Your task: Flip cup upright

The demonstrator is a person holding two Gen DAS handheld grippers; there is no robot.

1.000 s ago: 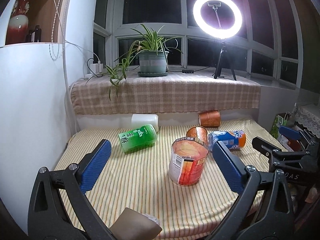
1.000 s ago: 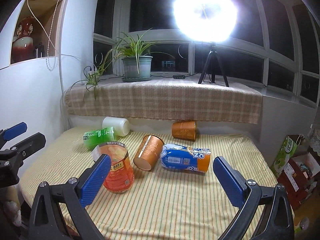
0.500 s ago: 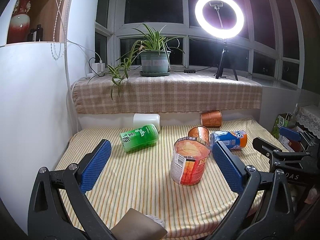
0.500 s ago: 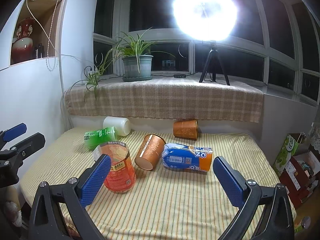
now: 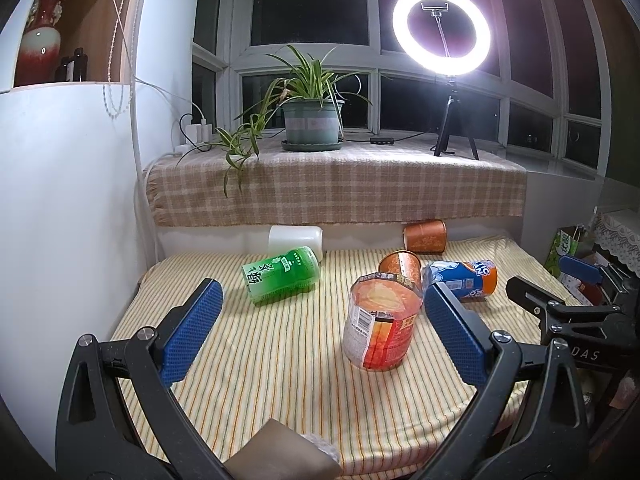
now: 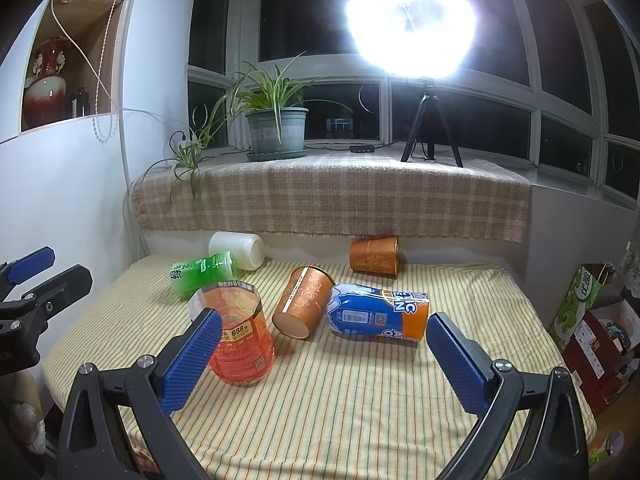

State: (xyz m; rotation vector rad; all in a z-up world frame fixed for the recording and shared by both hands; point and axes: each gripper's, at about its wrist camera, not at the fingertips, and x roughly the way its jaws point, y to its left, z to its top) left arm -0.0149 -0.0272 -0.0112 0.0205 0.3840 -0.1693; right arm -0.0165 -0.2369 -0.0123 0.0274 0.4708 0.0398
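Observation:
An orange-red cup (image 5: 380,322) stands upright on the striped table, also in the right wrist view (image 6: 239,340). A brown cup (image 6: 304,300) lies tipped on its side beside it, partly hidden in the left wrist view (image 5: 400,266). A blue and orange cup (image 6: 378,312), a green cup (image 5: 282,280), a white cup (image 5: 295,240) and a second brown cup (image 6: 374,257) lie on their sides. My left gripper (image 5: 320,334) is open and empty, near the table's front. My right gripper (image 6: 324,360) is open and empty, in front of the cups.
The striped table (image 6: 360,400) ends at a white wall (image 5: 60,220) on the left. A checked sill (image 5: 340,188) behind carries a potted plant (image 5: 312,120) and a ring light (image 5: 442,32). Boxes (image 6: 588,320) stand to the right of the table.
Both grippers have drifted slightly, so the scene shifts a little in each view. The cups have not moved.

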